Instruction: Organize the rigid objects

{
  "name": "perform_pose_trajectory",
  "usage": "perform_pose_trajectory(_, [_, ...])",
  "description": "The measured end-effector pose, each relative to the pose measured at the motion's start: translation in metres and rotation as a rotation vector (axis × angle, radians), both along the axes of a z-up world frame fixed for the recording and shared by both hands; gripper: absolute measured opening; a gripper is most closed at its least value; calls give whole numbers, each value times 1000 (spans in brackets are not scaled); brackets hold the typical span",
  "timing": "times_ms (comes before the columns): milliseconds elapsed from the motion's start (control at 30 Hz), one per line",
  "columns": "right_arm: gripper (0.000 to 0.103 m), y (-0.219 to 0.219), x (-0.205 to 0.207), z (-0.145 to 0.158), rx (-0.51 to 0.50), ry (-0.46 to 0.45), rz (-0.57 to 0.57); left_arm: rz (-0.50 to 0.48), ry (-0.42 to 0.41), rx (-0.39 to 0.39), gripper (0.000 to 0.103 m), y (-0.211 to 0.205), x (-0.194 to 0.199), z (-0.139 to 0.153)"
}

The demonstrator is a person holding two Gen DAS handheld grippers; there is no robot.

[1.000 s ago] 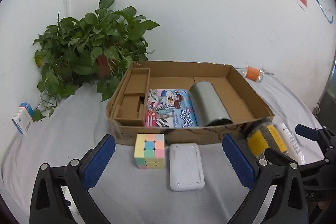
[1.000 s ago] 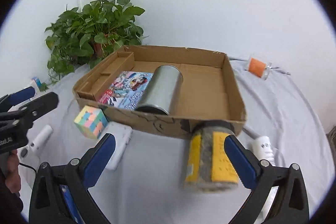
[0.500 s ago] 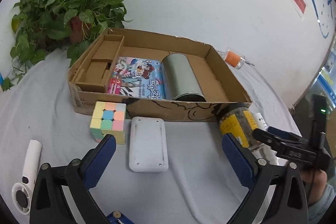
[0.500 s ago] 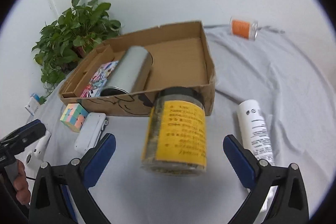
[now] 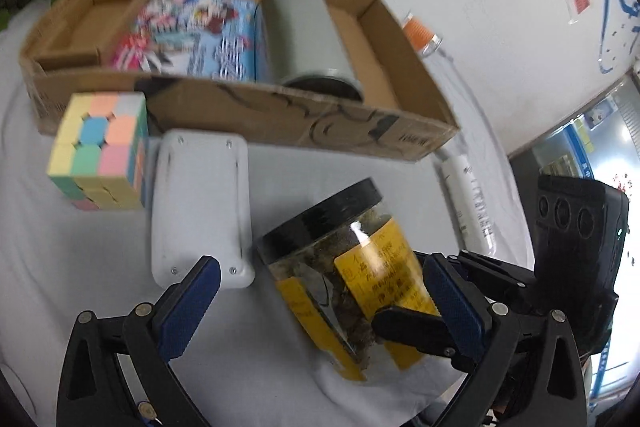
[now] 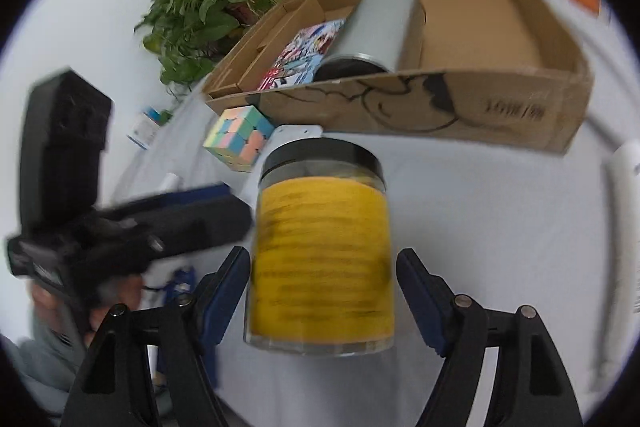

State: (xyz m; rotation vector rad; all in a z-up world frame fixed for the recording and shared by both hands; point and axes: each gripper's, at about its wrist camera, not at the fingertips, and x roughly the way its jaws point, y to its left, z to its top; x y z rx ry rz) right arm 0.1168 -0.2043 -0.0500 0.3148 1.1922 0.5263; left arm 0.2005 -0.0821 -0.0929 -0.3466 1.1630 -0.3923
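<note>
Between the blue pads of the right gripper (image 6: 322,291) stands a clear jar (image 6: 322,247) with a black lid and a yellow label, upright on the grey cloth (image 6: 480,227) in front of the cardboard box (image 6: 440,103). The jaws have just been closing around it; a thin gap shows at the right pad, while the left pad sits at the jar's side, and whether it presses there cannot be told, so no firm grasp is visible. From the left wrist view the left gripper (image 5: 316,311) is released, its pads spread wide with nothing between them but cloth, and the jar just ahead of its right finger. Inside the box lie a grey metal can (image 5: 308,39) on its side and a colourful picture book (image 5: 192,31) beside it. A pastel puzzle cube (image 5: 100,151) and a white flat device (image 5: 200,203) rest on the cloth just outside the box's front wall.
</note>
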Motion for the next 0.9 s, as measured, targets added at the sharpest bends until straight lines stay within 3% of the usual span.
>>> perform_pose_trajectory(100, [84, 12, 7, -11, 24, 58, 40, -5, 75, -76, 100, 3, 4, -15])
perform_pose_trajectory(200, [85, 27, 6, -14, -15, 72, 64, -13, 79, -94, 97, 4, 3, -18])
perform_pose_trajectory(233, [85, 31, 6, -16, -17, 78, 65, -23, 85, -115, 90, 4, 2, -20])
perform_pose_trajectory(400, [85, 46, 1, -9, -88, 40, 60, -14, 96, -157, 88, 6, 2, -24])
perform_pose_trajectory(500, [85, 47, 0, 3, -130, -20, 46, -28, 16, -132, 87, 1, 1, 2])
perform_pose_trajectory(733, [85, 31, 15, 78, -164, -285, -47, -109, -236, -73, 86, -22, 36, 93])
perform_pose_trajectory(900, [85, 17, 59, 111, -165, -339, -93, -152, -300, -39, 86, -37, 87, 130])
